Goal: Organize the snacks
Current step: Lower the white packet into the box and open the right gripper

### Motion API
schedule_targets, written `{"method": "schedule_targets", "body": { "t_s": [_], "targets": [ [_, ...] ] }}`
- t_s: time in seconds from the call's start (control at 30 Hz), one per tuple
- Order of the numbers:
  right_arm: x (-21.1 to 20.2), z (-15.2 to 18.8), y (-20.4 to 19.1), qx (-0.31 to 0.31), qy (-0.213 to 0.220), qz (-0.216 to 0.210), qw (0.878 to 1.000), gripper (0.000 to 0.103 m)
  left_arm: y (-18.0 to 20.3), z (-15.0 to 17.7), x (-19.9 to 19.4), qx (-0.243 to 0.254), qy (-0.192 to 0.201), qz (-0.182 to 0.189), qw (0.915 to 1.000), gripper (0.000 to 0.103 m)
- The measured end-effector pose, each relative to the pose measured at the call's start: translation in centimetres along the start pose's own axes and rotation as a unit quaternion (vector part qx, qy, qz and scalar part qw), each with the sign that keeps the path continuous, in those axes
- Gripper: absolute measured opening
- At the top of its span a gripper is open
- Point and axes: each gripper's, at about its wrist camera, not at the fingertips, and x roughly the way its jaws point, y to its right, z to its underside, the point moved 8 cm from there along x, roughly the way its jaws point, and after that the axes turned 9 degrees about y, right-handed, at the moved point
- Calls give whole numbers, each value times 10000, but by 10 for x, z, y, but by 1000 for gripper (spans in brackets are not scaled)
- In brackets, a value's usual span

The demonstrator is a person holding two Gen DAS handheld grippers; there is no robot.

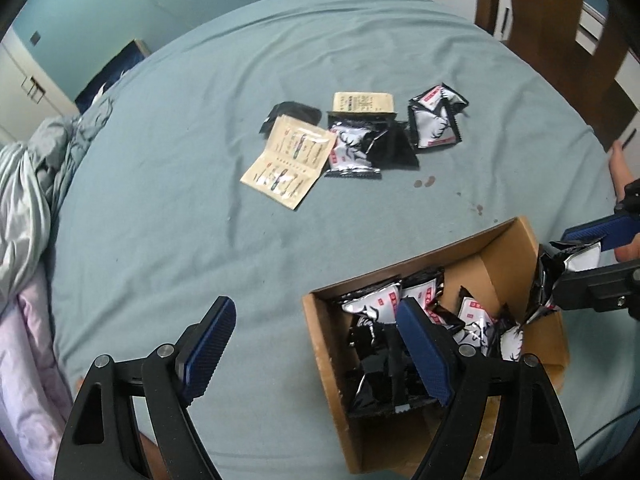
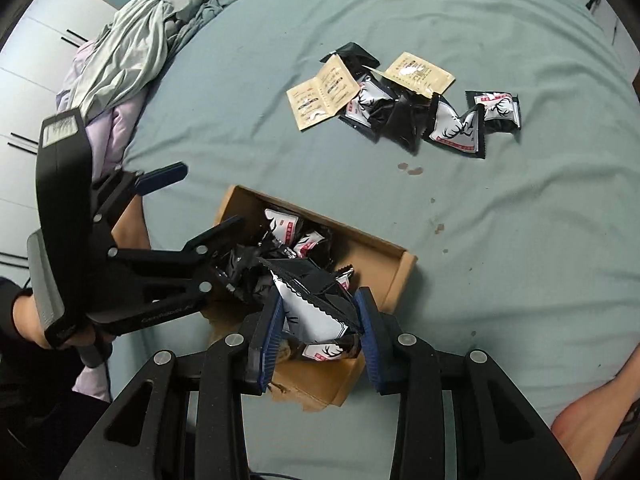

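A brown cardboard box (image 1: 328, 344) (image 2: 394, 276) lies on the teal sheet and holds several black-and-white deer-print snack packets (image 1: 380, 304) (image 2: 282, 226). My right gripper (image 2: 318, 316) is shut on one such packet (image 2: 312, 308) over the box's near edge; it also shows in the left wrist view (image 1: 580, 248). My left gripper (image 1: 320, 352) is open and empty, its right finger over the box; it shows in the right wrist view (image 2: 204, 196). More deer packets (image 1: 434, 122) (image 2: 456, 128) and beige sachets (image 1: 288, 160) (image 2: 322, 96) lie loose farther out.
A rumpled grey-green and lilac blanket (image 1: 28, 184) (image 2: 128, 52) is heaped at the bed's left edge. A wooden chair (image 1: 560, 40) stands beyond the far right. Small dark stains (image 1: 424, 182) mark the sheet. A bare foot (image 2: 592, 420) rests near right.
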Motion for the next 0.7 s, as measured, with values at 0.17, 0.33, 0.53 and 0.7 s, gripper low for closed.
{"method": "schedule_targets", "body": {
  "t_s": [0.17, 0.33, 0.53, 0.7],
  "targets": [
    [-3, 2, -3, 119, -61, -148, 9998, 65, -4, -6, -4, -67, 204, -129, 9997, 84],
    [-3, -3, 6, 81, 200, 80, 9997, 71, -10, -8, -5, -119, 251, -238, 9993, 84],
    [4, 4, 14, 114, 135, 309, 9994, 71, -16, -9, -5, -185, 286, -359, 9988, 85],
    [9, 5, 15, 59, 132, 418, 9990, 71, -15, -10, -5, -153, 295, -370, 9988, 85]
  ]
}}
